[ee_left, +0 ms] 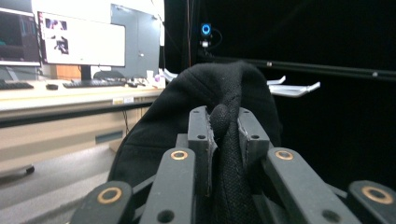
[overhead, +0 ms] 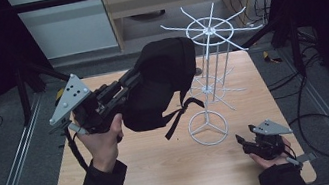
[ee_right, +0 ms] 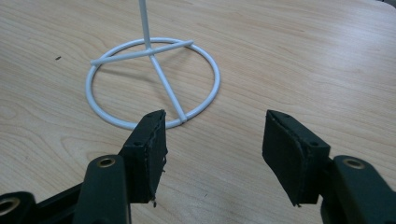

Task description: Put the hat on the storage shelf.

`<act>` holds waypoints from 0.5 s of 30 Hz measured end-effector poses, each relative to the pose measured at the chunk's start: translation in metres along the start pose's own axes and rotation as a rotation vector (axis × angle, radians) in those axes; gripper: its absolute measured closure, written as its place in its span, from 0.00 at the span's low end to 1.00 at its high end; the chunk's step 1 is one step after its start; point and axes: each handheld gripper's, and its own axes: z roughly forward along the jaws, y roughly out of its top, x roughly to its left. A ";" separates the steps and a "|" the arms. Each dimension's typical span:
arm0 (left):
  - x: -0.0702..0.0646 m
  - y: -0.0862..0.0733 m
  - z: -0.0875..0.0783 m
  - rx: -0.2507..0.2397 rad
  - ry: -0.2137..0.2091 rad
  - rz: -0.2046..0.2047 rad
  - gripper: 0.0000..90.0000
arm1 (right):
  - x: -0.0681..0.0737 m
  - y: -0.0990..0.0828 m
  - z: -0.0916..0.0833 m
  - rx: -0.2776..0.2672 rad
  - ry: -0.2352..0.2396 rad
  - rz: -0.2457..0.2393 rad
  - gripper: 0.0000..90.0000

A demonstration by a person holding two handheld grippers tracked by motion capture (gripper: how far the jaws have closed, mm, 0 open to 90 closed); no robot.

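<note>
A black cap point(overhead: 161, 83) hangs in the air above the table, held up at the left of a white wire rack point(overhead: 210, 72). My left gripper point(overhead: 126, 86) is shut on a fold of the black cap point(ee_left: 210, 102), pinched between both jaws. The rack's white hooks point(ee_left: 294, 88) show just behind the cap. The cap's strap point(overhead: 181, 115) dangles toward the rack's ring base point(overhead: 207, 127). My right gripper point(overhead: 244, 141) rests low near the table's front right, open with nothing between its jaws. In front of my right gripper point(ee_right: 212, 140) lies the ring base point(ee_right: 154, 84).
The wooden table point(overhead: 166, 173) has bare room in front of and left of the rack. Black frame bars and cables surround the table. A desk with monitors point(ee_left: 79, 44) stands in the background.
</note>
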 end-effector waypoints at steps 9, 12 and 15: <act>0.000 -0.024 0.007 0.085 0.008 0.024 0.86 | 0.000 -0.001 0.000 0.006 -0.001 -0.006 0.44; -0.001 -0.030 0.009 0.108 0.006 0.031 0.86 | 0.000 -0.001 0.001 0.010 0.001 -0.005 0.44; -0.003 -0.036 0.012 0.126 0.004 0.038 0.86 | 0.000 -0.001 0.001 0.014 0.002 -0.001 0.44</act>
